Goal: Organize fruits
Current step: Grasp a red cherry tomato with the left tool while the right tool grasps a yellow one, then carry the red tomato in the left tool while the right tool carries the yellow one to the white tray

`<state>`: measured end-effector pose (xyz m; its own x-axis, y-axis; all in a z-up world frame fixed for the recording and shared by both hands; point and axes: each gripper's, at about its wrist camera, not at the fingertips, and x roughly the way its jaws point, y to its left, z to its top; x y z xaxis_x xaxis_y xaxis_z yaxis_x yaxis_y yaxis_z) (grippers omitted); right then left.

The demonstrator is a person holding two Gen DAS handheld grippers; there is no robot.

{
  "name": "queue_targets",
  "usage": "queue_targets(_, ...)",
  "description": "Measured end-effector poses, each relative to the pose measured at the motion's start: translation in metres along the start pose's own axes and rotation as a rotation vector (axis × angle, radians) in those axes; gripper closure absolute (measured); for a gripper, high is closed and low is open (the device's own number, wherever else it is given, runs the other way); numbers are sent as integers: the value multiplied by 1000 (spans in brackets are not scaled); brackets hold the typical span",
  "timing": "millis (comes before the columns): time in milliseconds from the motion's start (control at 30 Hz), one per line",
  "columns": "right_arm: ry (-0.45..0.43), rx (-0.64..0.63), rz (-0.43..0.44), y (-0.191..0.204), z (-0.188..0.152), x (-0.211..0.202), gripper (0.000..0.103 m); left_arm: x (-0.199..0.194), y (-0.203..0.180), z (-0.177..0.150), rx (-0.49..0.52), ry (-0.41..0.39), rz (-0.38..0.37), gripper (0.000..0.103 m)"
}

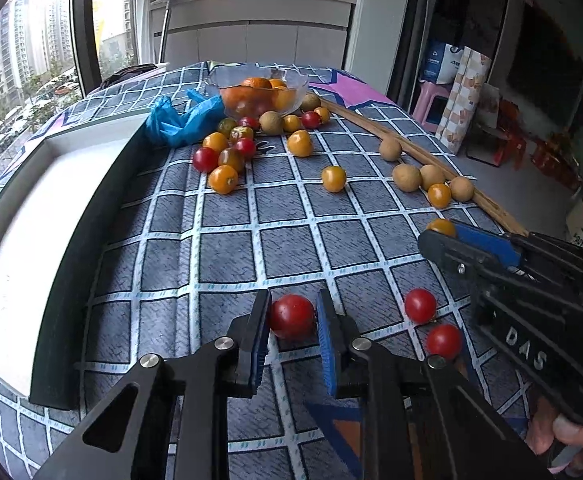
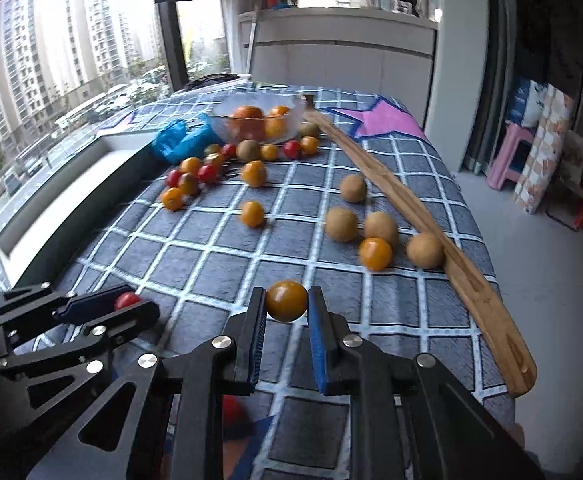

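Observation:
My left gripper (image 1: 293, 318) is shut on a red cherry tomato (image 1: 291, 316) low over the checked cloth; it also shows in the right wrist view (image 2: 125, 302). My right gripper (image 2: 287, 304) is shut on a yellow cherry tomato (image 2: 286, 301); it also shows in the left wrist view (image 1: 441, 229). Two red tomatoes (image 1: 420, 305) (image 1: 444, 341) lie beside my left gripper. Several mixed tomatoes (image 1: 223, 152) cluster near a glass bowl (image 1: 259, 94) of orange fruit. Several brown round fruits (image 2: 341, 224) lie at right.
A long wooden stick (image 2: 431, 232) runs along the table's right side. A blue plastic bag (image 1: 179, 120) lies left of the bowl. A white tray with a dark rim (image 1: 83, 216) borders the left. The table edge drops to the floor at right.

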<state>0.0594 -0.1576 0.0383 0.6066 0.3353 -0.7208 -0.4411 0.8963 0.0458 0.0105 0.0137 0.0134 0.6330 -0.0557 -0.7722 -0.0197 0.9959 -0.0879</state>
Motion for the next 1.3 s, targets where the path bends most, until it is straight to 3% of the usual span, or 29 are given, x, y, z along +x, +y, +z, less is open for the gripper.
queue_targets(900, -91, -120, 127, 66, 3, -6, 81, -44, 30, -11, -35, -199, 181, 79)
queue_targets(1300, -106, -181, 177, 107, 9, 1, 81, -54, 77, -17, -133, -210, 241, 79)
